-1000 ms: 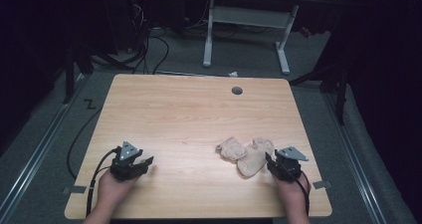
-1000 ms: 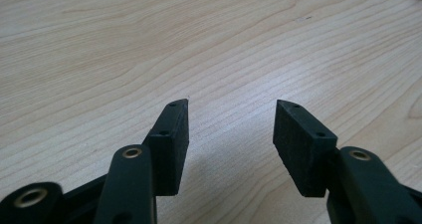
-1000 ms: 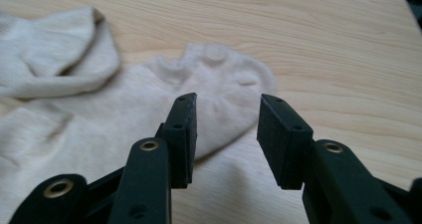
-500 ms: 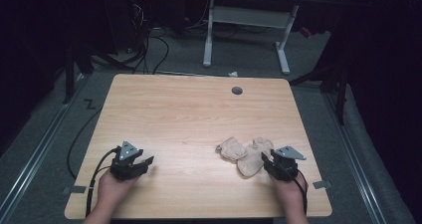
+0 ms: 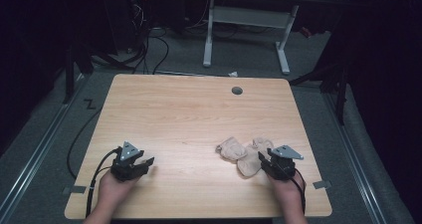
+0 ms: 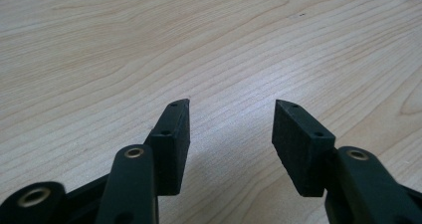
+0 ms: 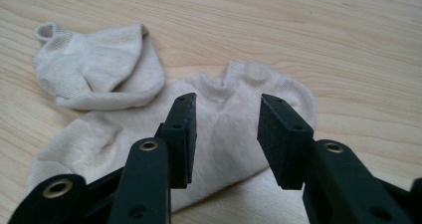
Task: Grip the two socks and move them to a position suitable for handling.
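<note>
From above, the two beige socks (image 5: 245,153) lie at my right gripper (image 5: 268,165); my left gripper (image 5: 142,163) idles apart. Left gripper view: jaws spread over bare table (image 6: 149,50). Right gripper view: jaws parted over the near sock (image 7: 224,129), soft, light, limp; I'd pinch its cuff.

Surface (image 5: 189,119): light wood grain, rounded corners, a round grey grommet (image 5: 237,90) near its far edge
Floor (image 5: 174,55): grey carpet; black cables (image 5: 149,45) trail across it
Far furniture: a white-legged desk frame (image 5: 246,32) beyond the surface
Light: the surface is lit; the room around it is dark
</note>
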`<state>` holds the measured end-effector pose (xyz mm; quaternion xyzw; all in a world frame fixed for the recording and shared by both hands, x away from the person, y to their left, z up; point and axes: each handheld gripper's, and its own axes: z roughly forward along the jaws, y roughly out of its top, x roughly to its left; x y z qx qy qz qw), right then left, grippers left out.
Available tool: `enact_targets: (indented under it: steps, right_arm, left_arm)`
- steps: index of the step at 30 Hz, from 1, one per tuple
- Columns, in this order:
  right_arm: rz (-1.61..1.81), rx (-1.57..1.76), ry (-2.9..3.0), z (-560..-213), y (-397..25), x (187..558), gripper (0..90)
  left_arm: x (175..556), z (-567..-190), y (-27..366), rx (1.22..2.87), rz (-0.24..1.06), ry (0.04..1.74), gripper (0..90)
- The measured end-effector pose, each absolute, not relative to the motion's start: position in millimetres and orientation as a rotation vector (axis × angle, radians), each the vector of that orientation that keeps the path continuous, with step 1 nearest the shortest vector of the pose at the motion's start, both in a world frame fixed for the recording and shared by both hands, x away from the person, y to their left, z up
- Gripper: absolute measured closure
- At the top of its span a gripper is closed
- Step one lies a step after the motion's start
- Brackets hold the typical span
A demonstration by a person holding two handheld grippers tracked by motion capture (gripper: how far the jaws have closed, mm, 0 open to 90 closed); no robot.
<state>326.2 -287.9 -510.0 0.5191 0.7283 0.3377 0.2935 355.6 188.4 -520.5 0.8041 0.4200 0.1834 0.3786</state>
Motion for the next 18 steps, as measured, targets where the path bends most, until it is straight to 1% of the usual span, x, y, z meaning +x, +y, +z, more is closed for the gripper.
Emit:
enact_targets:
  steps: [18]
  right_arm:
    - [0.945,1.279,2.025,-504.4,-250.3,337.0,59.9]
  left_arm:
    - [355.3,-523.8,188.2,2.068,0.466,1.068,48.9]
